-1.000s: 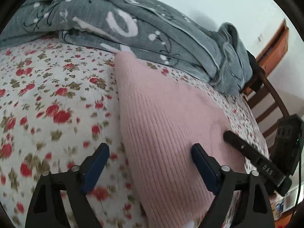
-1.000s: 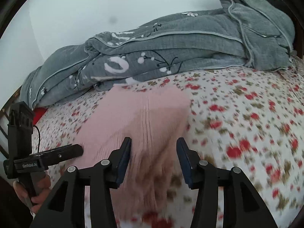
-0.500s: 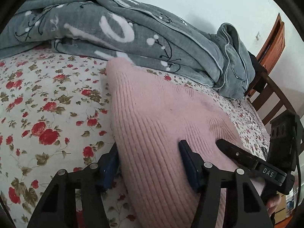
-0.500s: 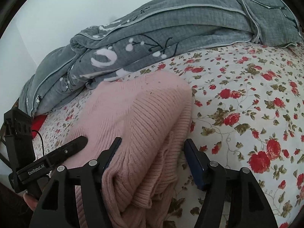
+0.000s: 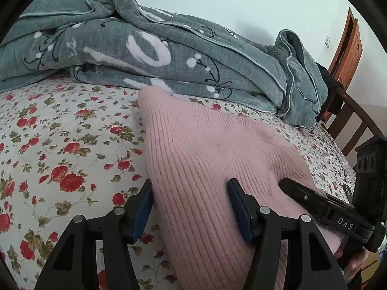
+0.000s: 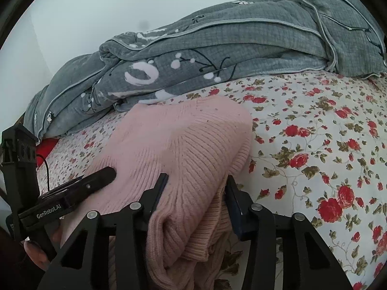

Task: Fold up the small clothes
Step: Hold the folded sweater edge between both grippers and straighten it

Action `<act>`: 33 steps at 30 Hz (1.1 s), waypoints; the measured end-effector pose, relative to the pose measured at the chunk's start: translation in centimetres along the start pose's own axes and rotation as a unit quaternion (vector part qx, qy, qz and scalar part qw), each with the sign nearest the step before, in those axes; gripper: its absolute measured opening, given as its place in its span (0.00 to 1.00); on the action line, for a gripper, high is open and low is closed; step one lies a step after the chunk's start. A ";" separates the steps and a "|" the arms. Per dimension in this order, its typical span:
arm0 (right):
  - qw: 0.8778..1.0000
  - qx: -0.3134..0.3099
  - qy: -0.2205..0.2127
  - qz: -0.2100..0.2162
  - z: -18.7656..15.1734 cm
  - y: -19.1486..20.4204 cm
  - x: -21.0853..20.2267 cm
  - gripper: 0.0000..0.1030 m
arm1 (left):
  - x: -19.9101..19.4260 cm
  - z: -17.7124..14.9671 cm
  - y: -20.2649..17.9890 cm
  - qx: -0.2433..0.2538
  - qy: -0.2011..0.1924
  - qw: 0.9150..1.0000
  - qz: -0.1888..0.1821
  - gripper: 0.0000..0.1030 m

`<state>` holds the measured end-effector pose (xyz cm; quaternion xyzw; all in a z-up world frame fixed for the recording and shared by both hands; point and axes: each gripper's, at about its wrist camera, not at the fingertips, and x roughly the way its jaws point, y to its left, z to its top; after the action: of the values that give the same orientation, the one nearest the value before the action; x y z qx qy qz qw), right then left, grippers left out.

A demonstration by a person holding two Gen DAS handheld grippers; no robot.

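Observation:
A pink ribbed knit garment (image 5: 205, 154) lies folded on the floral bedsheet (image 5: 60, 145). My left gripper (image 5: 191, 207) is open, its jaws set around the garment's near left edge. In the right wrist view the same garment (image 6: 183, 145) shows its thick folded edge, and my right gripper (image 6: 196, 198) is open with its jaws astride that edge. Each gripper shows in the other's view: the right one (image 5: 314, 200) lies on the garment's right side, the left one (image 6: 79, 188) on its left side.
A rumpled grey quilt (image 5: 169, 48) lies along the far side of the bed, just behind the garment. A wooden chair (image 5: 348, 96) stands at the bed's right edge. A red item (image 6: 47, 145) shows under the quilt's left end.
Both grippers moved forward and down onto the garment's near edge. Their jaws now straddle the folds; the garment looks the same shape.

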<state>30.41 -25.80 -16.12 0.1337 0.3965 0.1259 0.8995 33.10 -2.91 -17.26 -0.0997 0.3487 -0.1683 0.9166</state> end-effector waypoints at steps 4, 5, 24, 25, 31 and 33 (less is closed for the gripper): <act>1.000 0.001 0.000 0.003 0.0 0.0 -0.1 0.41 | -0.1 -0.1 0.1 -0.004 -0.002 1.000 -0.003 0.58; 1.000 0.002 0.000 0.002 0.0 0.1 -0.1 0.41 | -0.1 -0.1 0.2 -0.006 -0.002 1.000 -0.005 0.58; 0.997 0.038 0.003 0.069 -0.2 -1.2 -0.6 0.36 | -0.6 -0.4 2.8 -0.077 -0.002 0.993 -0.089 0.37; 0.997 0.033 -0.003 0.069 -0.3 -1.1 -0.9 0.36 | -0.9 -0.5 2.7 -0.076 -0.008 0.993 -0.088 0.36; 0.998 0.012 -0.026 0.056 -0.3 1.0 -3.0 0.31 | -3.6 -0.9 2.9 -0.097 -0.015 0.991 -0.092 0.34; 0.996 0.039 -0.026 0.073 -0.4 1.8 -3.9 0.31 | -5.1 -1.2 3.5 -0.110 -0.016 0.989 -0.094 0.34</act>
<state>27.38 -25.37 -13.11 0.2004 0.3666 0.1724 0.8920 29.54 2.19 -16.13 -0.2352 0.3395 -0.2131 0.8855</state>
